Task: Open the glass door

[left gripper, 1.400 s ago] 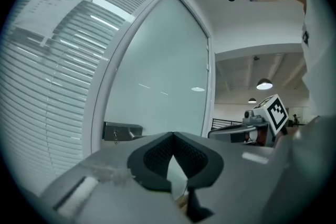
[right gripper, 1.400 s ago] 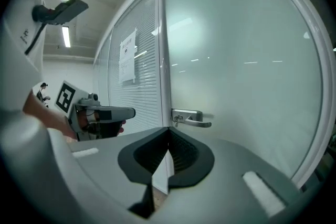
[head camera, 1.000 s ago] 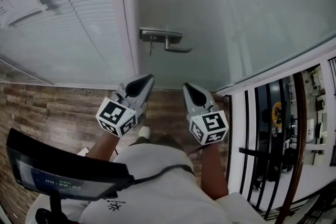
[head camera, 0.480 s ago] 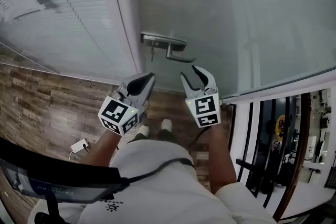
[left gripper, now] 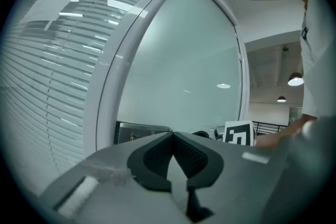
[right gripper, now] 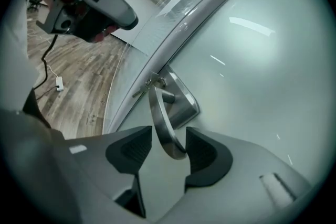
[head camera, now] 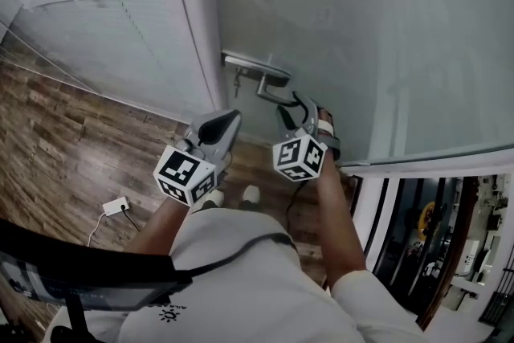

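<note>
Frosted glass door (head camera: 377, 44) far: I am opening my right gripper (right gripper: 168, 148) jaws around its lever handle (right gripper: 160, 113), not yet clamping; should seat deeper before squeezing. Left gripper (left gripper: 172, 135) clenched, empty.

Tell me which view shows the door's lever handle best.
The right gripper view: the lever handle fills the middle, close, between the right gripper's opening jaws. The head view shows it small, its end behind that gripper. The left gripper view shows only its lock plate past the left gripper's shut jaws.
</note>
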`<action>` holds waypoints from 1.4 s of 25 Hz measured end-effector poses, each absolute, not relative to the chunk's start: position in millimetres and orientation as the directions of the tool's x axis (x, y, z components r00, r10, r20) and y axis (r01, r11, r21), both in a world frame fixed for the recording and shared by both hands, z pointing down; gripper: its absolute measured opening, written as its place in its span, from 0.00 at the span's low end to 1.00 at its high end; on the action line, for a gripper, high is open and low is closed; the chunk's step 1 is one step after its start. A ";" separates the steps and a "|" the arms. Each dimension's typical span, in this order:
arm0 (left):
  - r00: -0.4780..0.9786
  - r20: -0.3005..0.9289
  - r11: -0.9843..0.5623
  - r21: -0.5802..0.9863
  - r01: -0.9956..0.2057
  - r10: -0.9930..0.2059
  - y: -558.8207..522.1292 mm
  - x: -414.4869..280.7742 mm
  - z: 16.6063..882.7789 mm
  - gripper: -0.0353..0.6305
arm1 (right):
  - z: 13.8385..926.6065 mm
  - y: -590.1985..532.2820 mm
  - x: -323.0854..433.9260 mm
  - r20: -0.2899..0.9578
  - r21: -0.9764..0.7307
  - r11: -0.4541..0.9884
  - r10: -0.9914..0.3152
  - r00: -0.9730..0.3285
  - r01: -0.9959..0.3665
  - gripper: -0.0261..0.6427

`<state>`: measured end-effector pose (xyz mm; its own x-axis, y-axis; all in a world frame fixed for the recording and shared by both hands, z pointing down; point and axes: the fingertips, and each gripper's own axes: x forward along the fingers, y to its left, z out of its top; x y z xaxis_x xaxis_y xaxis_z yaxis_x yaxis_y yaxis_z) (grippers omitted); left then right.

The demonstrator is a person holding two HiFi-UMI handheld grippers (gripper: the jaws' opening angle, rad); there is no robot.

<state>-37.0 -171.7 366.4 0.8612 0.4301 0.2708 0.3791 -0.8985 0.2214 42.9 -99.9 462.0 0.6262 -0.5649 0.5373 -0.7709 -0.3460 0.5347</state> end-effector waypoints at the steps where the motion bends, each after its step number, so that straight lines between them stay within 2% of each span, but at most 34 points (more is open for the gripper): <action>1: 0.864 0.274 -0.902 0.221 0.370 0.422 -172.3 -36.0 367.6 0.06 | 462.2 -100.6 44.6 0.525 0.551 -0.348 -0.562 0.639 -0.758 0.32; 7: 0.873 0.297 -0.917 0.227 0.329 0.387 -173.2 -31.1 378.0 0.06 | 466.5 -102.2 45.2 0.503 0.514 -0.395 -0.580 0.641 -0.761 0.30; 14: 0.872 0.312 -0.921 0.226 0.317 0.377 -170.4 -24.0 383.4 0.06 | 495.3 -112.4 44.3 0.453 0.182 -0.530 -0.702 0.549 -0.828 0.29; 23: 0.867 0.316 -0.920 0.204 0.335 0.385 -160.0 -5.7 388.4 0.06 | 505.6 -122.3 62.3 0.488 0.211 -0.427 -0.734 0.473 -0.879 0.26; 28: 0.875 0.314 -0.927 0.200 0.318 0.368 -145.2 2.0 383.8 0.06 | 497.0 -119.6 82.8 0.501 0.296 -0.382 -0.718 0.483 -0.875 0.25; 35: 0.891 0.315 -0.943 0.182 0.280 0.326 -134.8 8.3 383.8 0.06 | 500.2 -122.9 112.5 0.520 0.314 -0.360 -0.709 0.476 -0.879 0.23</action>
